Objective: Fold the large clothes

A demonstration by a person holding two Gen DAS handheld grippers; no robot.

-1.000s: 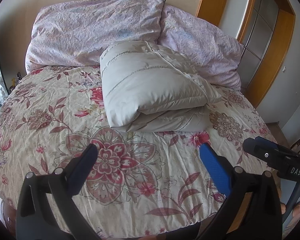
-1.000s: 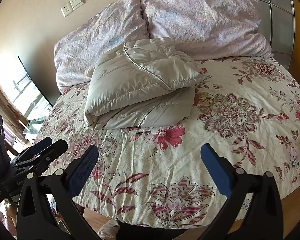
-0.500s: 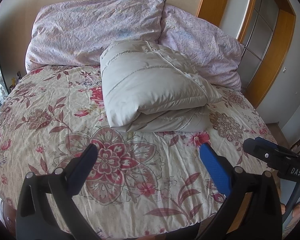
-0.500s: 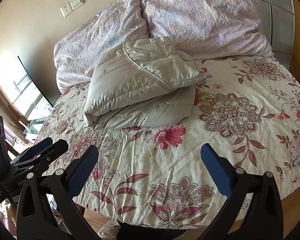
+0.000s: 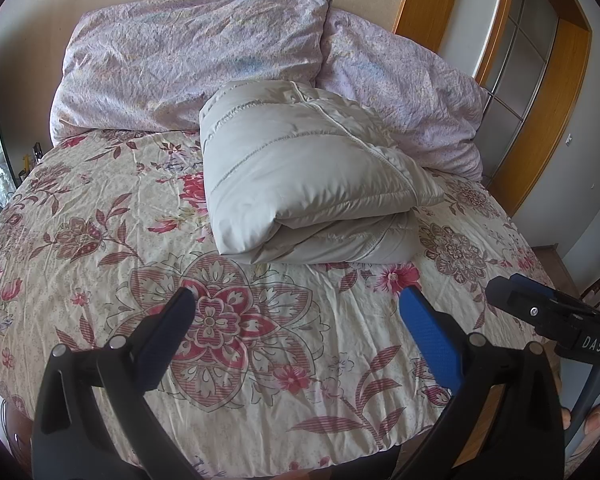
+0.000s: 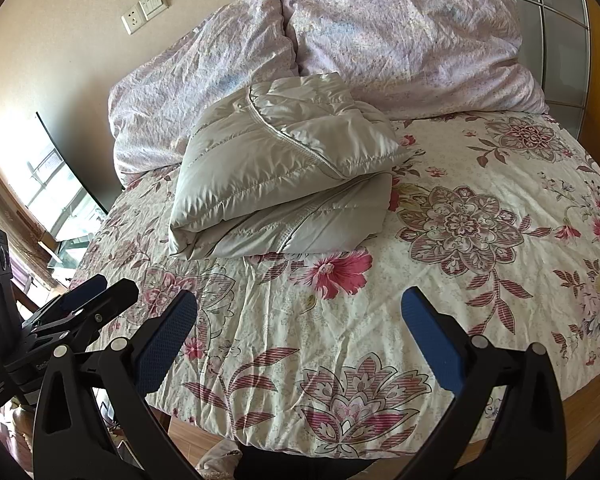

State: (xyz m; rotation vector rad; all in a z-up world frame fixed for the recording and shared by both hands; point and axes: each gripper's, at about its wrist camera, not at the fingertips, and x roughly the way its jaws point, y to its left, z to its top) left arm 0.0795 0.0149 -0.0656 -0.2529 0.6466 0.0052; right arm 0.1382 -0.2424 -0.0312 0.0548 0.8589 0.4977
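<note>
Your padded grey jacket (image 5: pixel 312 176) sits a little above the middle of the left wrist frame, already doubled into a thick bundle on the floral bedspread (image 5: pixel 228 320), its far edge just touching the two lilac pillows (image 5: pixel 188 64) that fill the upper part of the frame. In the right wrist view the jacket (image 6: pixel 284 176) lies left of centre, with one flap draped slantwise over the lower layers.

Your left gripper (image 5: pixel 296 324) hangs at the bottom of its frame, fingers spread wide and holding nothing, well apart from the bundle. Your right gripper (image 6: pixel 300 328) is the same: spread, empty, low in its frame.

By the look of it the fold is nearly or wholly done. If you want it tidier, judge first whether the slanted top flap needs squaring. Bring both grippers in from the near side, pinch only the upper layer at its two near corners, and pull evenly so the puffy filling does not spring the layers apart. Keep the lift low; the slick fabric will likely slide.
</note>
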